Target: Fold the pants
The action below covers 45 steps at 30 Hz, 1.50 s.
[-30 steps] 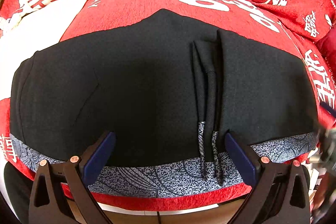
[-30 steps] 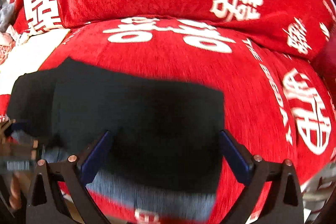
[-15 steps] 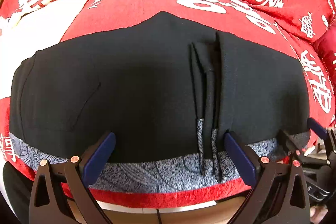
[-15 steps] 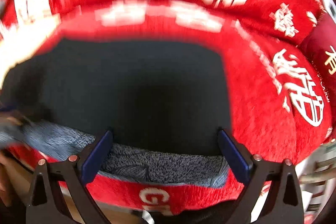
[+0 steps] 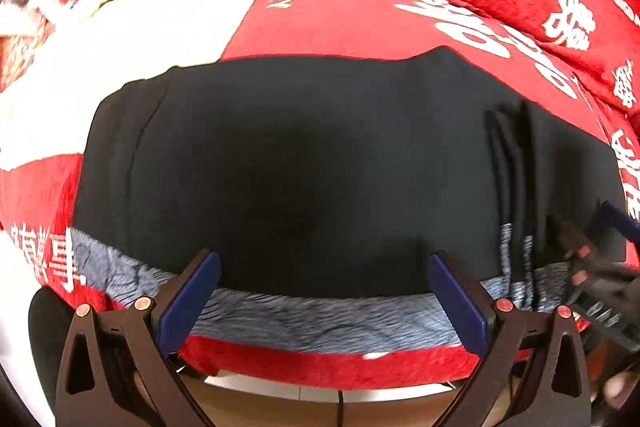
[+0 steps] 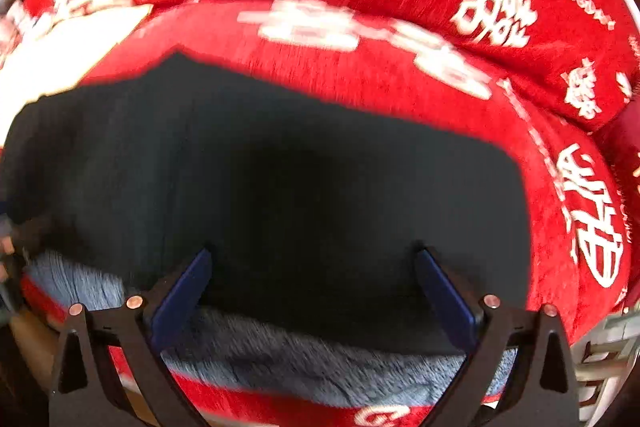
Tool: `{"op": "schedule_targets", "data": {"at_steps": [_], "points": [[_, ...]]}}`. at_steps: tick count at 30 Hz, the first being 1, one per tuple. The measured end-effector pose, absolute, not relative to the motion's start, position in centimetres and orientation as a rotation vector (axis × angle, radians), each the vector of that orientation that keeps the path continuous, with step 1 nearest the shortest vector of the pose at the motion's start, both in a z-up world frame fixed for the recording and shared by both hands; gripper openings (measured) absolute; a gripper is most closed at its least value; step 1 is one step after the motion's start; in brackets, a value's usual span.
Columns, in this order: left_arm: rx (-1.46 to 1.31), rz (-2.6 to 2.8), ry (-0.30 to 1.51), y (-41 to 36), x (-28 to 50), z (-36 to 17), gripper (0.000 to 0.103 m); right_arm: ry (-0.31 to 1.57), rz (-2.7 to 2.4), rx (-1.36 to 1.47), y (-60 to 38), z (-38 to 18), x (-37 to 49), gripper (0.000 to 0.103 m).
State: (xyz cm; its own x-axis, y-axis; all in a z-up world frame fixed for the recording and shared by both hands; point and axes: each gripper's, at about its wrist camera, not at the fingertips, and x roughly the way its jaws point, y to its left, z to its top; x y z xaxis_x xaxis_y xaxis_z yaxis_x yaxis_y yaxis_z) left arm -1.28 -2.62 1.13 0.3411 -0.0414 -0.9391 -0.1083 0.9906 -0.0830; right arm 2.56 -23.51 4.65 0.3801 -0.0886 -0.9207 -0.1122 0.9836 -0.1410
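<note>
Black fabric pants (image 5: pixel 312 163) lay flat across the red plush cushion with white characters (image 5: pixel 360 23), grey patterned waistband (image 5: pixel 320 319) at its front edge, where the left gripper (image 5: pixel 324 283) and right gripper (image 6: pixel 312 279) both hovered spread wide, holding nothing.

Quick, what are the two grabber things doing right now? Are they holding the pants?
Left gripper: jaws open, holding nothing, poised over the black pants.
Right gripper: jaws open, holding nothing, over the same pants.
</note>
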Motion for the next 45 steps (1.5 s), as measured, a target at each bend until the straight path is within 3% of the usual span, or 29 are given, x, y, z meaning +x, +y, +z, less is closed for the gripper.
{"op": "schedule_targets", "data": {"at_steps": [5, 9, 12, 15, 19, 26, 32, 36, 39, 45], "points": [[-0.179, 0.093, 1.179, 1.0, -1.8, 1.8, 0.103, 1.13, 0.091, -0.162, -20.9, 5.7, 3.0, 0.102], [-0.245, 0.126, 1.252, 4.7, -1.0, -1.2, 0.103, 1.273, 0.114, -0.345, -17.4, 1.4, 3.4, 0.103], [-0.254, 0.149, 1.236, 5.8, -1.7, -0.1, 0.103, 1.264, 0.074, -0.393, -16.0, 2.2, 3.8, 0.103], [-0.289, 0.147, 1.171, 7.2, -2.3, 0.9, 0.103, 1.17, 0.141, -0.319, -14.9, 4.7, 3.4, 0.103], [-0.296, 0.177, 1.212, 9.1, -1.9, -0.8, 0.103, 1.101, 0.287, -0.329, -11.5, 5.9, 3.5, 0.103], [-0.289, 0.137, 1.183, 9.2, -2.4, -1.2, 0.103, 1.264, 0.342, -0.264, -9.3, -0.1, 10.1, 0.103], [-0.287, 0.12, 1.179, 9.0, -2.2, -1.1, 0.103, 1.306, 0.244, -0.183, -8.9, -0.7, 15.0, 0.103], [-0.293, 0.105, 1.187, 9.2, -2.2, -1.0, 0.103, 1.23, 0.31, -0.198, -8.0, 1.2, 11.6, 0.103], [-0.301, 0.12, 1.197, 10.4, -2.7, -0.7, 0.103, 1.304, 0.344, -0.207, -8.3, -0.2, 8.2, 0.103], [-0.391, 0.203, 1.208, 16.2, -4.4, -1.0, 0.103, 1.258, 0.362, -0.249, -9.7, 0.1, 3.4, 0.103]]}}
